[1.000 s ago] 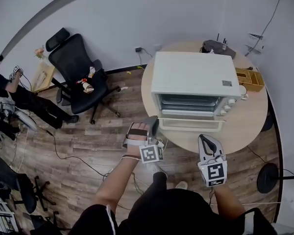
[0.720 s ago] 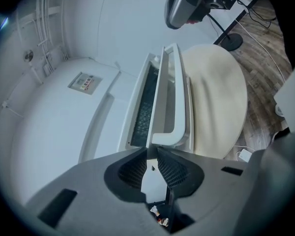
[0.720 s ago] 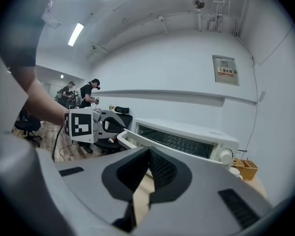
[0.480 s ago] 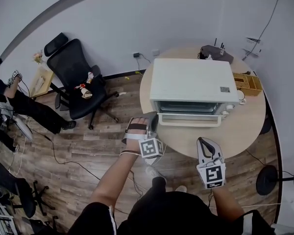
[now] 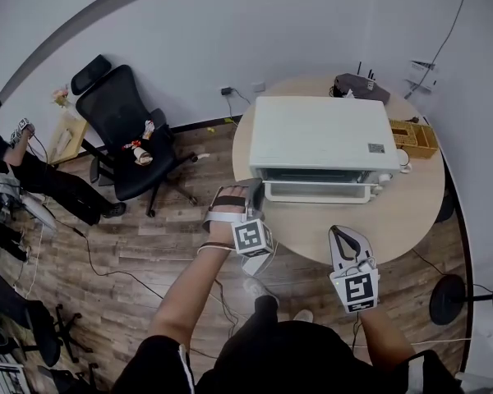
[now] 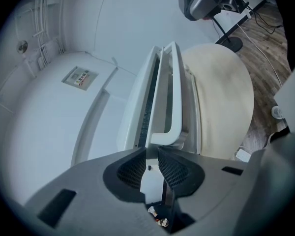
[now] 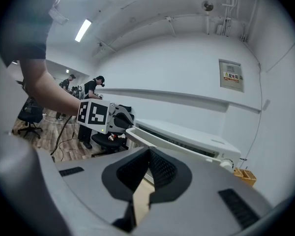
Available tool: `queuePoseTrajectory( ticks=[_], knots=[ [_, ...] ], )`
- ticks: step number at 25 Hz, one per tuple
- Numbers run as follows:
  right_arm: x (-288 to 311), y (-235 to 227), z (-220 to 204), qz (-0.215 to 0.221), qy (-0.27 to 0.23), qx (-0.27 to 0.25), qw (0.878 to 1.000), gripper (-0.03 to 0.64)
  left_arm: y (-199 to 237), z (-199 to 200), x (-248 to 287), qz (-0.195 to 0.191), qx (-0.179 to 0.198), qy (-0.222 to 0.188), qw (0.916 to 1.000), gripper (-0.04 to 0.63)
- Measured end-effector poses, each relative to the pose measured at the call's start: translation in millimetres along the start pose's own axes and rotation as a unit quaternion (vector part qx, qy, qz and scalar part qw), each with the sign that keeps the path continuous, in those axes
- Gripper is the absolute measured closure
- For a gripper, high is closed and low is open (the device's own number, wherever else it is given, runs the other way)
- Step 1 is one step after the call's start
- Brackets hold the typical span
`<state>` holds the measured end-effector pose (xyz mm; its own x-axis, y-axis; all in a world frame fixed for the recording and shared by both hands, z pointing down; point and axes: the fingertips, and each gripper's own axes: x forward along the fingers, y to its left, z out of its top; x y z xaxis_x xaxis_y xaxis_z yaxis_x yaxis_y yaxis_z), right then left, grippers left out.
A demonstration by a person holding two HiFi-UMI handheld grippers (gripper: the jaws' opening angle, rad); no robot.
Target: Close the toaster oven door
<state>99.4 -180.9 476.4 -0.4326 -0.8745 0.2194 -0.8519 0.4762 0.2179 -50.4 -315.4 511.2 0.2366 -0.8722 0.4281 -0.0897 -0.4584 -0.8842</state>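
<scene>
A white toaster oven (image 5: 320, 134) stands on the round beige table (image 5: 345, 228). Its door (image 5: 316, 191) is up and almost against the oven front, with a narrow gap left along it. My left gripper (image 5: 255, 197) is at the left end of the door handle (image 6: 172, 92). In the left gripper view its jaws (image 6: 150, 151) are opening, and the handle's end sits just at their tips with the pads not pressing on it. My right gripper (image 5: 342, 236) hovers over the table's front edge, apart from the oven. Its jaws (image 7: 148, 151) are shut on nothing.
A black office chair (image 5: 127, 125) stands on the wood floor to the left of the table. A seated person (image 5: 8, 158) is at the far left. A wooden box (image 5: 419, 134) and a dark device (image 5: 357, 83) sit behind the oven. A round stand base (image 5: 448, 298) is at the right.
The oven door has swung up from lying open to nearly shut. My left gripper moved up and toward the oven with it. The right gripper stayed about where it was.
</scene>
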Motion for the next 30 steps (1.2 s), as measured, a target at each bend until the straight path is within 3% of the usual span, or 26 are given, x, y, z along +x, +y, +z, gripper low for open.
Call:
queuePoseTrajectory(
  ticks=[16, 20, 30],
  knots=[
    [-9.2, 17.5, -10.1, 0.008, 0.021, 0.009, 1.000, 0.617, 5.3, -1.8, 10.5, -0.005, 0.012, -0.003, 0.9999, 0.520],
    [-12.5, 22.4, -12.5, 0.017, 0.026, -0.001, 1.000, 0.617, 12.7, 1.9, 8.7, 0.026, 0.026, 0.002, 0.9993, 0.505],
    [-14.7, 16.5, -17.3, 0.008, 0.027, 0.010, 1.000, 0.617, 23.3, -0.8, -19.5, 0.070, -0.049, -0.004, 0.9963, 0.479]
  ],
)
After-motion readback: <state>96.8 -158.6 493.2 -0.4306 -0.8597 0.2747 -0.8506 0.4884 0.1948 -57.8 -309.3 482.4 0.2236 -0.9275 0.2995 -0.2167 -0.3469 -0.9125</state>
